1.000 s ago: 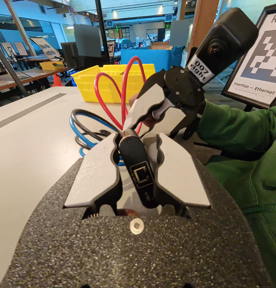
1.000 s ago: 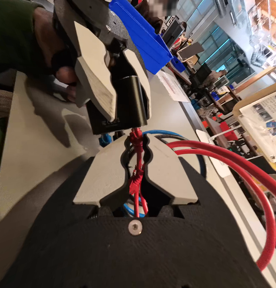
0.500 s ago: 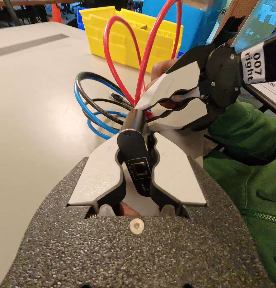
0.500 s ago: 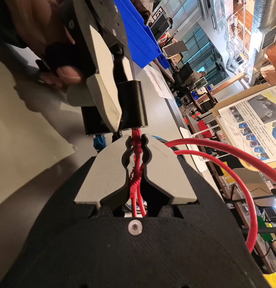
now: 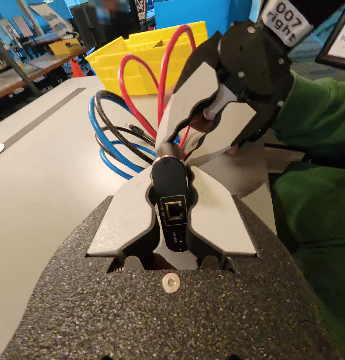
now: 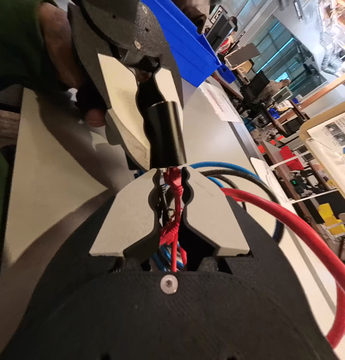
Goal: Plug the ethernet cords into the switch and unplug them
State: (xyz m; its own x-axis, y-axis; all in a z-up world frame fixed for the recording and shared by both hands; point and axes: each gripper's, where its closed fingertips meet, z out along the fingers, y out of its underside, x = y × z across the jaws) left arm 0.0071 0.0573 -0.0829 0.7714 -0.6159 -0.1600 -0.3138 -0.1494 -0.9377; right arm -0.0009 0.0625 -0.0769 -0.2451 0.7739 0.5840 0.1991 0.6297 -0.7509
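Two handheld grippers meet over a pale grey tabletop (image 5: 41, 175), each with flat grey wavy-edged fingers on a grainy black body. The left gripper (image 5: 170, 187) pinches a slim, glossy black, round-ended ethernet switch (image 5: 170, 198) between its fingers (image 5: 128, 210), held up off the table and tilted slightly away from the camera. The end of the switch facing the camera bears one square network port inside a thin printed outline, with small white lettering beside it and below it.

The right gripper (image 6: 172, 187) comes in from the right in the left wrist view, angled down toward the far end of the switch, with a white tag with black printing wrapped round its handle (image 5: 284, 23). Its fingers (image 6: 206, 210) are drawn close and pinch the ribbed red plug boot of a red ethernet cord (image 6: 175, 187), whose tip meets the underside of the switch; whether it is seated I cannot tell. The smooth round cord loops high behind the grippers in front of a yellow plastic bin (image 5: 148, 58).

A blue ethernet cord (image 5: 109, 155) and a thin black cable (image 5: 117, 128) lie coiled together on the table just beyond the switch. A green fleece sleeve (image 5: 314, 120) covers the arm behind the right gripper. A black-framed white sign (image 5: 339, 39) with printed writing stands at the far right.
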